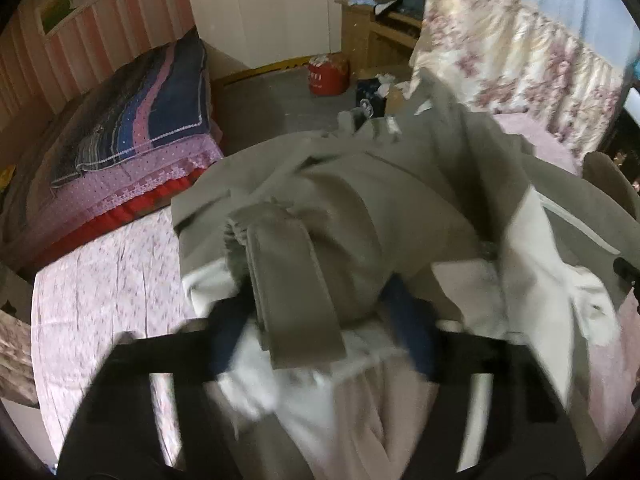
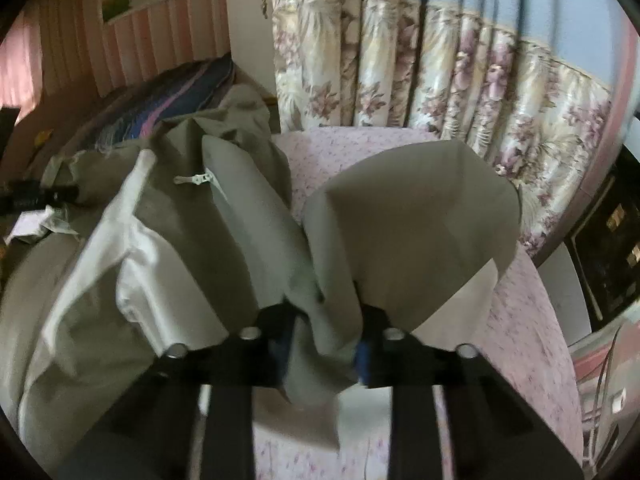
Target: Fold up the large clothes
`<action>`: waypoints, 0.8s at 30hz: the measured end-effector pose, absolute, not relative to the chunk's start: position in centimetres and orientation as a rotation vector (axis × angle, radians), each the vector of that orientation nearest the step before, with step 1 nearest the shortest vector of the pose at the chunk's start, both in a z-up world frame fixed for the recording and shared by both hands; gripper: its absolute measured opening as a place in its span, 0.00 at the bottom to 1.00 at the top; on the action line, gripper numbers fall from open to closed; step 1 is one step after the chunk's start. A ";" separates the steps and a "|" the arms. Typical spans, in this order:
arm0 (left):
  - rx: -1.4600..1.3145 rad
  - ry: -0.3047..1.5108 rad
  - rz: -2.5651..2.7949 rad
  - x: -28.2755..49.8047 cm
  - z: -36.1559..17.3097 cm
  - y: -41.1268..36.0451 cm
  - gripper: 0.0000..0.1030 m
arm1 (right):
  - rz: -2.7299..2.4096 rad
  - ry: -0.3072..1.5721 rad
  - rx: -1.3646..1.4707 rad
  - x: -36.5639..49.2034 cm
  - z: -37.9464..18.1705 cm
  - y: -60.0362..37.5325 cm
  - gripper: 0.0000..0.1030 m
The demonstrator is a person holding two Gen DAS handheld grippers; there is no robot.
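A large grey-green jacket (image 1: pixel 360 200) with a white lining (image 1: pixel 532 264) is bunched up above a bed with a pink flowered sheet (image 1: pixel 100 280). My left gripper (image 1: pixel 320 320) is shut on a cuffed part of the jacket, a folded strap (image 1: pixel 292 288) lying between its blue-padded fingers (image 1: pixel 412 332). In the right wrist view my right gripper (image 2: pixel 324 332) is shut on a fold of the same jacket (image 2: pixel 400 216), held up off the sheet (image 2: pixel 520 320). A white zipper pull (image 2: pixel 192 179) shows on the jacket at left.
A stack of folded quilts (image 1: pixel 132 128) lies at the far left of the bed. A red bag (image 1: pixel 328 76) and clutter sit on the floor by a white wardrobe (image 1: pixel 272 8). Flowered curtains (image 2: pixel 440 80) hang behind the bed. A wooden shelf (image 1: pixel 380 28) stands at the back.
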State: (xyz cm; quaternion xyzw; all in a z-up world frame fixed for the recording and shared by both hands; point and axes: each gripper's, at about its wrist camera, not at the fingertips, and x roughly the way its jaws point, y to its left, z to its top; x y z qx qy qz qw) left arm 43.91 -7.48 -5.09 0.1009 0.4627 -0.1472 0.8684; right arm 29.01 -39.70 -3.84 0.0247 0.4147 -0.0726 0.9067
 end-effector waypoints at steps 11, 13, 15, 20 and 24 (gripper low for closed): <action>0.025 0.873 0.105 44.0 -0.5 11.7 0.22 | -0.497 0.660 -0.377 32.1 2.8 -42.1 0.06; -0.019 0.852 0.268 42.5 0.6 18.3 0.22 | -0.517 0.649 -0.411 33.4 4.2 -43.4 0.06; -0.090 0.834 0.418 39.7 1.8 25.6 0.21 | -0.557 0.614 -0.524 34.7 5.1 -42.8 0.05; -0.153 0.873 0.620 32.7 0.8 35.8 0.21 | -0.636 0.527 -0.677 37.4 6.2 -42.0 0.05; -0.203 0.925 0.629 28.8 -2.9 36.7 0.23 | -0.665 0.634 -0.805 41.5 3.2 -43.1 0.12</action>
